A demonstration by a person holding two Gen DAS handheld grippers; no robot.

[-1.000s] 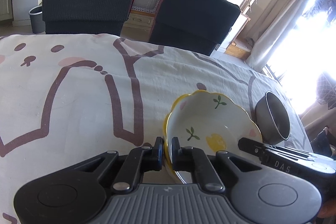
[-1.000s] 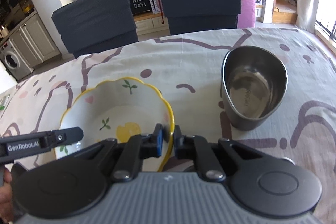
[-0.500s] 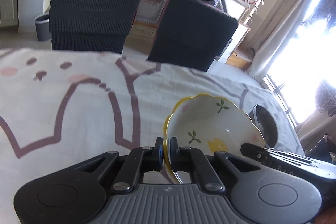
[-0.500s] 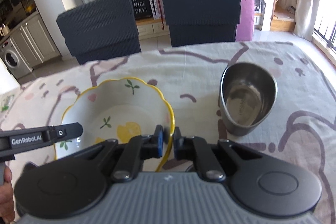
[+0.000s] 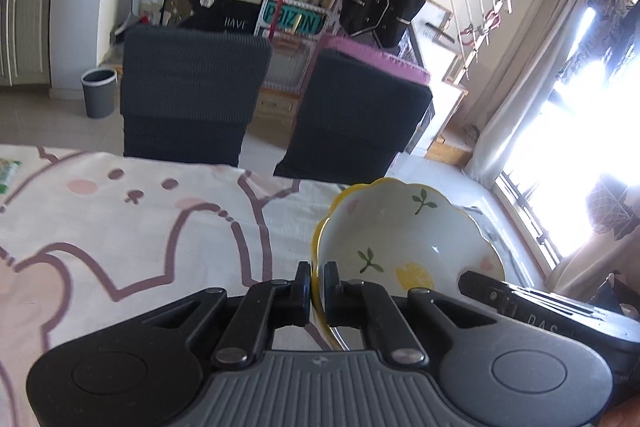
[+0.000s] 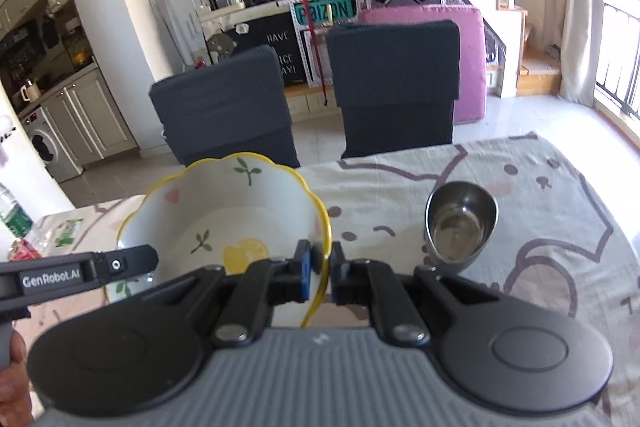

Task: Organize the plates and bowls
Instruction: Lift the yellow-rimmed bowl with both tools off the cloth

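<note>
A white bowl with a wavy yellow rim and leaf and lemon prints [image 5: 404, 239] is held up above the table. My left gripper [image 5: 317, 287] is shut on its left rim. My right gripper [image 6: 320, 273] is shut on its right rim, and the bowl shows in the right wrist view [image 6: 224, 223]. A steel bowl [image 6: 460, 223] stands on the cartoon tablecloth [image 6: 560, 211] to the right, apart from both grippers.
Two dark chairs [image 6: 394, 83] [image 6: 224, 107] stand at the table's far edge. A plastic bottle and packets [image 6: 24, 231] lie at the table's left end. The bare tablecloth [image 5: 120, 227] spreads to the left of the bowl.
Both grippers have lifted the yellow-rimmed bowl off the table. The steel bowl now looks smaller and lower, and more of the room shows.
</note>
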